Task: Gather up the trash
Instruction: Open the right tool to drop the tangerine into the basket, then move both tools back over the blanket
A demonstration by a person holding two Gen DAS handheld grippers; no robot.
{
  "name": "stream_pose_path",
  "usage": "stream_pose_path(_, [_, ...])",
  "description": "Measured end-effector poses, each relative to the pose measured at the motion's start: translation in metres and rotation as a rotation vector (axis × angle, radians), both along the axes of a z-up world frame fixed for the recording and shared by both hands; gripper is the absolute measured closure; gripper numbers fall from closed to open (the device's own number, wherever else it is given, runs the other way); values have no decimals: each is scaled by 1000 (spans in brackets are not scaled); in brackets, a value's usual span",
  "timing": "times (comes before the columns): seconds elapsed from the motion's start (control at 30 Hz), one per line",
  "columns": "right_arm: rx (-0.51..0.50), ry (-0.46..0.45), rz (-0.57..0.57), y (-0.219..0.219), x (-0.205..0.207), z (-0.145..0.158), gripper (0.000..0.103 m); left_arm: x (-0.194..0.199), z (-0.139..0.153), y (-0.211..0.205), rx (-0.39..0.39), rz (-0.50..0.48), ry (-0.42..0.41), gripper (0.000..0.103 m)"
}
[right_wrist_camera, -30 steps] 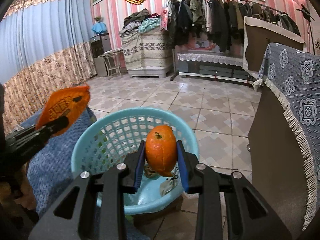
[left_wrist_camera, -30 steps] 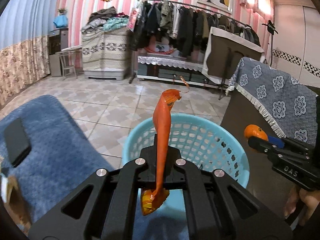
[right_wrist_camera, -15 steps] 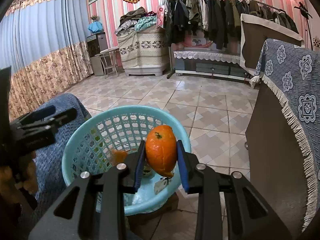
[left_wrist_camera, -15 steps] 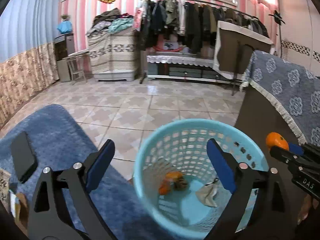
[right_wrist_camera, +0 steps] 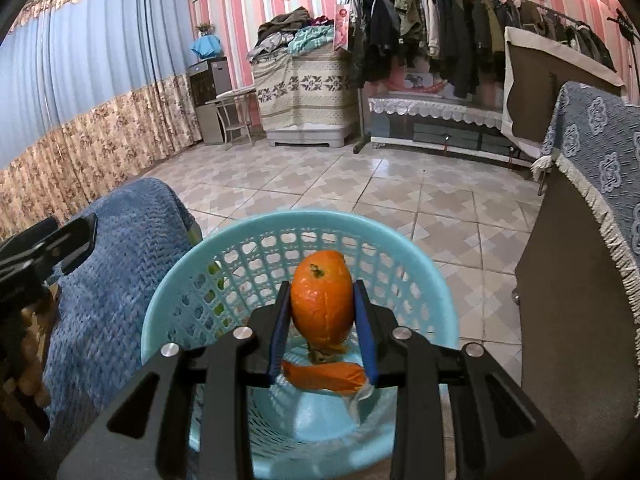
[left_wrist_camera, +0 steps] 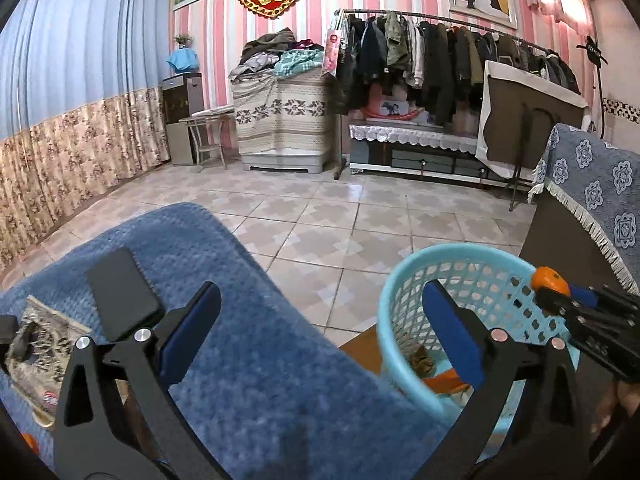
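- Since a second ago the left gripper [left_wrist_camera: 320, 332] has let go of the orange wrapper [right_wrist_camera: 324, 376], which now lies at the bottom of the turquoise basket [right_wrist_camera: 400, 240]; its jaws have just been opening and stand wide with nothing between them.
- That gripper has also swung off to the left, so its view now sits over the blue blanket [left_wrist_camera: 248, 360] with the basket at lower right.
- Right gripper [right_wrist_camera: 322, 320] is clamped on an orange peel [right_wrist_camera: 320, 300], a pad pressing each side, held over the basket's open mouth.
- Seen from the left wrist, the peel [left_wrist_camera: 550, 278] is at the basket's far right rim [left_wrist_camera: 460, 248].
- A black phone [left_wrist_camera: 120, 292] lies on the blanket, next to a patterned packet [left_wrist_camera: 44, 344].
- Other scraps lie in the basket beside the wrapper, too blurred to name.
- To the right stands a dark cabinet [right_wrist_camera: 568, 280] draped with a fringed blue cloth [right_wrist_camera: 600, 152].
- Beyond lies the tiled floor [left_wrist_camera: 320, 216], then a clothes rack [left_wrist_camera: 440, 56] against the pink striped wall.
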State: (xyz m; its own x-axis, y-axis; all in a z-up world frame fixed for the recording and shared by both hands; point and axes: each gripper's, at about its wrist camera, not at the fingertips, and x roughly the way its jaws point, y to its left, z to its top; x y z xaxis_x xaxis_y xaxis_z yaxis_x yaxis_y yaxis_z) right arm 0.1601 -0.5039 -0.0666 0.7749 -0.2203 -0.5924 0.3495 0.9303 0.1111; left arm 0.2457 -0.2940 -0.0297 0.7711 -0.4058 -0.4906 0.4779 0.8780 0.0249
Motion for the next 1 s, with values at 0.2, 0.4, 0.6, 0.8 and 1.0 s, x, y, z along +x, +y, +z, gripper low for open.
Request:
stream_pose_path(0.2, [1, 31, 12, 8, 21, -5, 67, -12, 8, 29, -14, 43, -15, 6])
stream_pose_path(0.4, [-28, 12, 9, 17, 19, 4, 33, -22, 13, 54, -15, 67, -11, 6])
stream_pose_path(0.6, [-76, -26, 16, 36, 8, 26, 15, -31, 17, 77, -28, 101, -4, 6])
stream_pose_path(0.8, [-90, -62, 50, 63, -5, 45, 9, -44, 27, 107, -29, 142, -32, 6])
stream_pose_path(1.0, [-79, -88, 102, 96, -12, 50, 8, -60, 26, 146, -39, 197, -5, 6])
